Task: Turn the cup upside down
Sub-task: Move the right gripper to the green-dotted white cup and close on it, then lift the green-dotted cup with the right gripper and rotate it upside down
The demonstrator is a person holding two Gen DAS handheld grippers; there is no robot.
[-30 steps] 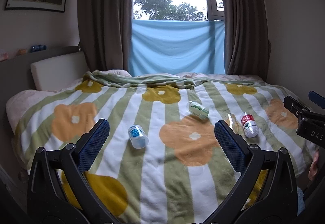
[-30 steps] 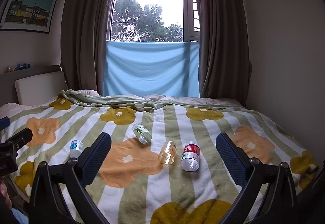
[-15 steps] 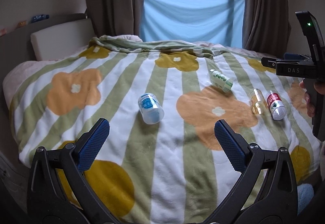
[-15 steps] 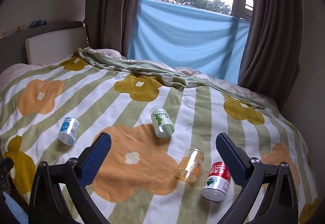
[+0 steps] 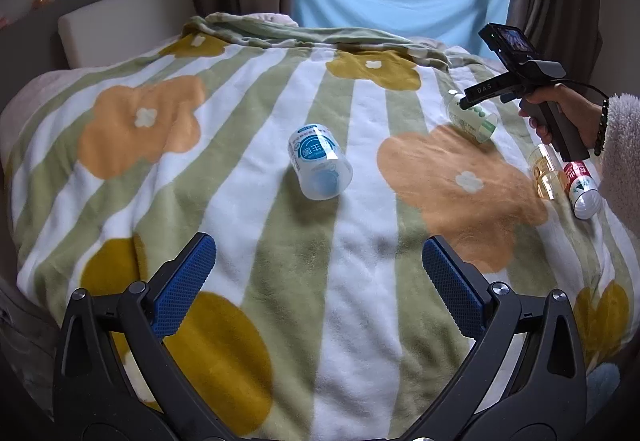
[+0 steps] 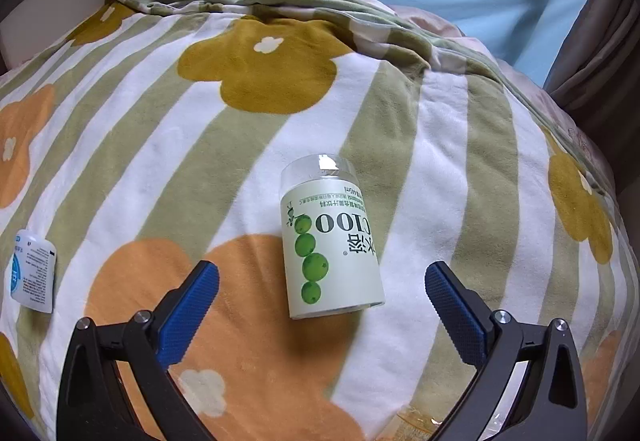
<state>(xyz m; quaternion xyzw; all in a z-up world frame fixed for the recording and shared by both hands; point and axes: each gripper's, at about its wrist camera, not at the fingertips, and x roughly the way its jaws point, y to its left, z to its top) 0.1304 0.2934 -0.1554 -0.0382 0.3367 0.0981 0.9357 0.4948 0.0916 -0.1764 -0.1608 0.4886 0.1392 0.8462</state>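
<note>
Nothing is flipped yet. The green-labelled cup (image 6: 330,241) lies on its side on the bed's blanket (image 6: 460,161), clear closed end away from me and the other end toward me. My right claw (image 6: 322,305) is spread wide, empty, with the cup's near end between the tips but not touched. What's left, I judge: close on it, lift, turn it over, set it down. My left claw (image 5: 318,281) hangs wide and empty too, low over the blanket, with the blue-labelled cup (image 5: 320,169) lying well ahead of it.
</note>
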